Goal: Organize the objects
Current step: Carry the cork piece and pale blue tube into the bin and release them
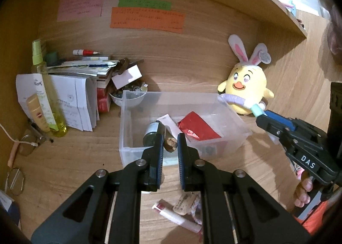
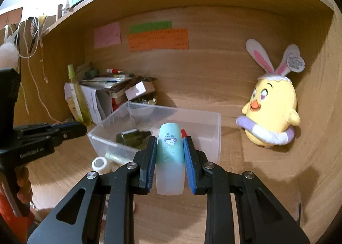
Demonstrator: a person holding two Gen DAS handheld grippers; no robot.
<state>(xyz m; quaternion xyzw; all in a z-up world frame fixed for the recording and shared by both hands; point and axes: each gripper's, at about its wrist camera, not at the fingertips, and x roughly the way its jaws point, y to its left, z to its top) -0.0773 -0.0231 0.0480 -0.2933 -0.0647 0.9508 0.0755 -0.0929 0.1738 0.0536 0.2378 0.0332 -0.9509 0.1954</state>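
A clear plastic bin (image 1: 128, 137) (image 2: 213, 137) stands on the wooden desk. It holds a dark green bottle (image 1: 152, 131) (image 2: 130, 137), a red packet (image 1: 197, 126), a white card and a brown wrapped piece (image 1: 170, 146). My left gripper (image 1: 170, 147) hovers over the bin's near wall, jaws narrowly apart, holding nothing. My right gripper (image 2: 170, 154) is shut on a teal and white tube (image 2: 170, 158) and holds it just before the bin; in the left wrist view the right gripper (image 1: 261, 115) sits at the bin's right corner.
A yellow chick plush (image 1: 245, 85) (image 2: 273, 113) leans at the back right. Papers, a green spray bottle (image 1: 44, 92) and a bowl of bits crowd the back left. A lip balm and wrappers (image 1: 181, 214) lie under my left gripper. A white tape roll (image 2: 99, 163) lies beside the bin.
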